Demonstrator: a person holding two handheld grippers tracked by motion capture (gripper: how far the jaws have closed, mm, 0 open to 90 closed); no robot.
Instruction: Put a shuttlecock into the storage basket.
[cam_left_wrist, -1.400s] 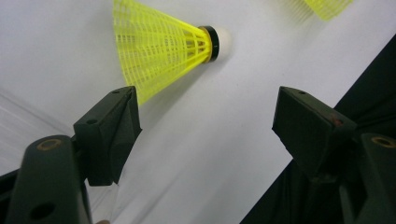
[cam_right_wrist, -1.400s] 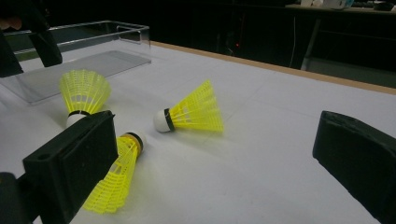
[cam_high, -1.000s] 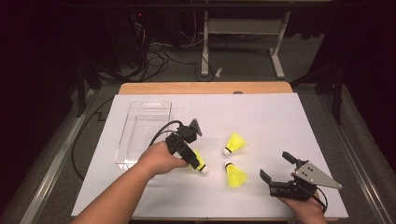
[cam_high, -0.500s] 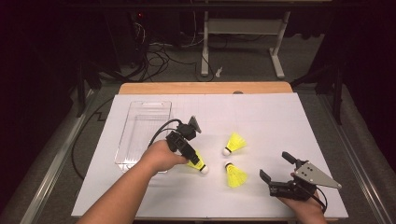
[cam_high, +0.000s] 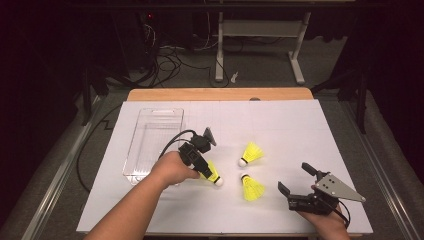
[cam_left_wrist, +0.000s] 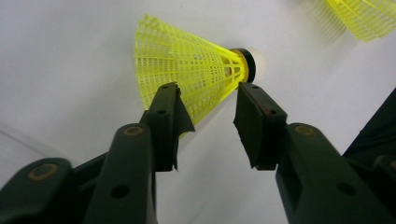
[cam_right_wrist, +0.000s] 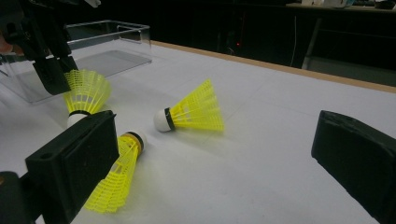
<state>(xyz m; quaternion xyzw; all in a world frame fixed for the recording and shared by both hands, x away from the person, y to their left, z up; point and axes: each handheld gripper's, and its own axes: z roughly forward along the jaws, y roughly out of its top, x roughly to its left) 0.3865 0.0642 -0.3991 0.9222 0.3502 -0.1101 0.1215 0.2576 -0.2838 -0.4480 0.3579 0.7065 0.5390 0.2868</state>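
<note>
Three yellow shuttlecocks lie on the white table. My left gripper (cam_high: 206, 170) points down at the left shuttlecock (cam_high: 214, 176). In the left gripper view this shuttlecock (cam_left_wrist: 187, 60) lies between the jaws of my left gripper (cam_left_wrist: 208, 93), whose jaws have just been closing. One pad overlaps the mesh skirt and a gap still shows at the other, so it is open. My right gripper (cam_high: 293, 176) rests open near the front right edge. Its view shows my right gripper (cam_right_wrist: 217, 126) wide apart, with two shuttlecocks (cam_right_wrist: 191, 114) (cam_right_wrist: 116, 182) ahead of it.
A clear plastic box (cam_high: 152, 140) stands left of the left hand, also seen in the right gripper view as the box (cam_right_wrist: 107, 42). The other two shuttlecocks (cam_high: 251, 152) (cam_high: 251, 189) lie mid-table. The table's wooden far edge (cam_high: 220, 94) borders a dark floor with cables.
The left gripper's jaws have narrowed around the left shuttlecock, and the hand has shifted only slightly. The right gripper and the other two shuttlecocks have not moved.
</note>
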